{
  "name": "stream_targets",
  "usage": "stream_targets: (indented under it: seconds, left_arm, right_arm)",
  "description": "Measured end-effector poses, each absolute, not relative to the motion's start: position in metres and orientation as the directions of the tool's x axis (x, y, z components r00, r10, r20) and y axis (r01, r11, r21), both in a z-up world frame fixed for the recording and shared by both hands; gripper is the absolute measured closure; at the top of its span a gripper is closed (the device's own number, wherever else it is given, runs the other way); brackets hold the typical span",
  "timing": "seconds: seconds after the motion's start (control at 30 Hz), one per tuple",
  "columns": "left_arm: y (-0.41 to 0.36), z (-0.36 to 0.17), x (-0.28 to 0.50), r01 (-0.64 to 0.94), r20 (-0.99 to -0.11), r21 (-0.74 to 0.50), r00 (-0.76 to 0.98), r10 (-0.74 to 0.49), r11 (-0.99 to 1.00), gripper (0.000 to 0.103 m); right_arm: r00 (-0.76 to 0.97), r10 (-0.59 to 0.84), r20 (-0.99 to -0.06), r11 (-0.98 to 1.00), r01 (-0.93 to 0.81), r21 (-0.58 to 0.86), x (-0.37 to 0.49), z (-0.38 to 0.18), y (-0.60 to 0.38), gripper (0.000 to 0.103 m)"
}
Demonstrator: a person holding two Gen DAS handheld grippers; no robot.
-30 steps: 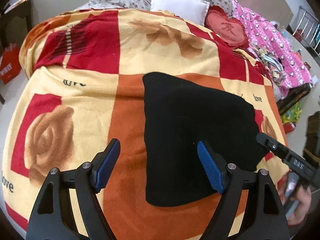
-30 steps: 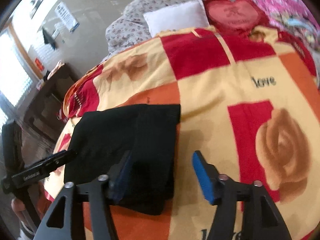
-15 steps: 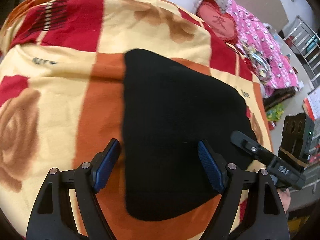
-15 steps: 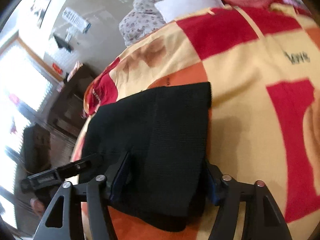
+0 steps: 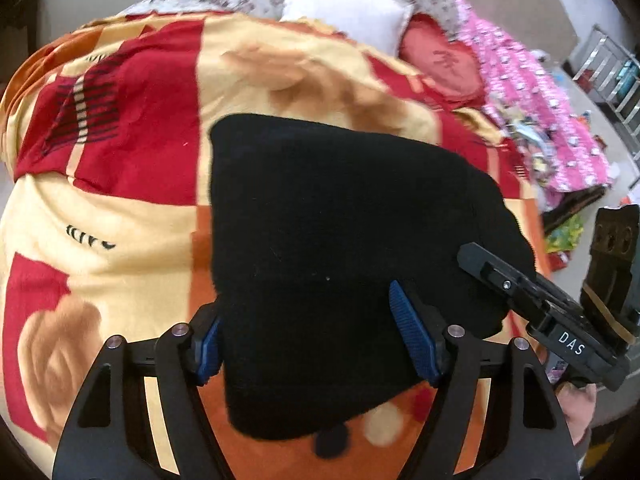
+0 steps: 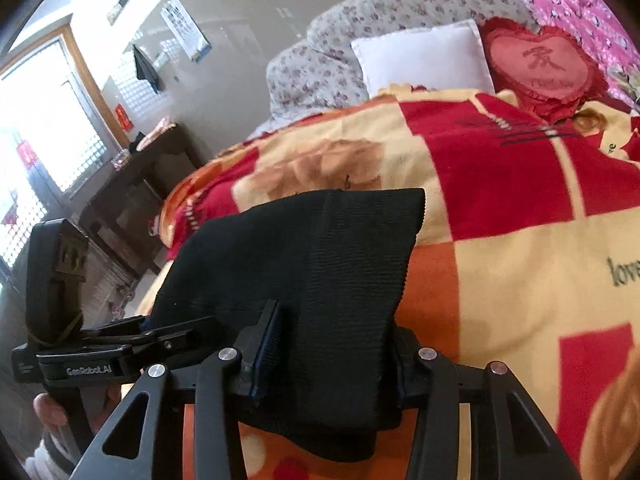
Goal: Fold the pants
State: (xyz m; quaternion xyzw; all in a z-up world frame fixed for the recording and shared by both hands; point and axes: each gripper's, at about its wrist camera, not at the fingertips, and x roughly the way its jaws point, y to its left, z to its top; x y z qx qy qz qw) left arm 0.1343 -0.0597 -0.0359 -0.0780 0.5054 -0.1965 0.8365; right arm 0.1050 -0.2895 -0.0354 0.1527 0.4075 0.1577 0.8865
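Left wrist view: the folded black pants [image 5: 332, 248] lie on the rose-patterned blanket [image 5: 132, 200], and the left tongs [image 5: 316, 344] stand apart, 1 pad on either side of the pants' near end; the right tongs [image 5: 520, 284] overlap the pants' right edge. Right wrist view: the right tongs [image 6: 328, 360] straddle the pants [image 6: 312, 272], closure unclear, with a white pillow [image 6: 424, 60] and heart cushion [image 6: 540, 68] beyond the pants.

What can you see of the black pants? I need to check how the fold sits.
The black pants look like a ribbed knit, folded into a compact, layered block, with an upper layer visible in the right wrist view. They lie on the rose-patterned blanket. The left gripper and right gripper each straddle a near edge, jaws spread around the cloth. Whether the near edge is lifted cannot be told.
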Motion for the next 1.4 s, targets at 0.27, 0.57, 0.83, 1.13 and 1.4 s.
stream_targets:
  seconds: [0.27,0.57,0.83,1.13,1.4]
  left_arm:
    - [-0.047,-0.047,0.139,0.225,-0.827,-0.339,0.393,-0.403,0.914,0.026]
    - [-0.047,-0.036,0.128,0.194,-0.833,-0.229,0.468,-0.295,0.954,0.026]
    - [-0.053,-0.025,0.113,0.177,-0.816,-0.133,0.54,-0.209,0.975,0.026]
    - [-0.06,-0.011,0.093,0.159,-0.776,-0.052,0.615,-0.14,0.986,0.026]
    - [-0.057,-0.002,0.074,0.124,-0.751,-0.059,0.649,-0.125,0.991,0.026]
  right_arm:
    - [0.631,0.324,-0.705,0.935,-0.1,0.341,0.095,-0.03,-0.304,0.052]
    - [0.659,0.298,-0.691,0.954,-0.216,0.206,0.087,-0.008,-0.261,0.056]
    - [0.644,0.287,-0.709,0.958,-0.191,0.215,0.086,-0.015,-0.252,0.057]
    - [0.697,0.204,-0.688,0.978,-0.117,0.172,0.071,0.006,-0.252,0.055]
    - [0.703,0.172,-0.69,0.984,-0.083,0.16,0.059,0.01,-0.254,0.055]
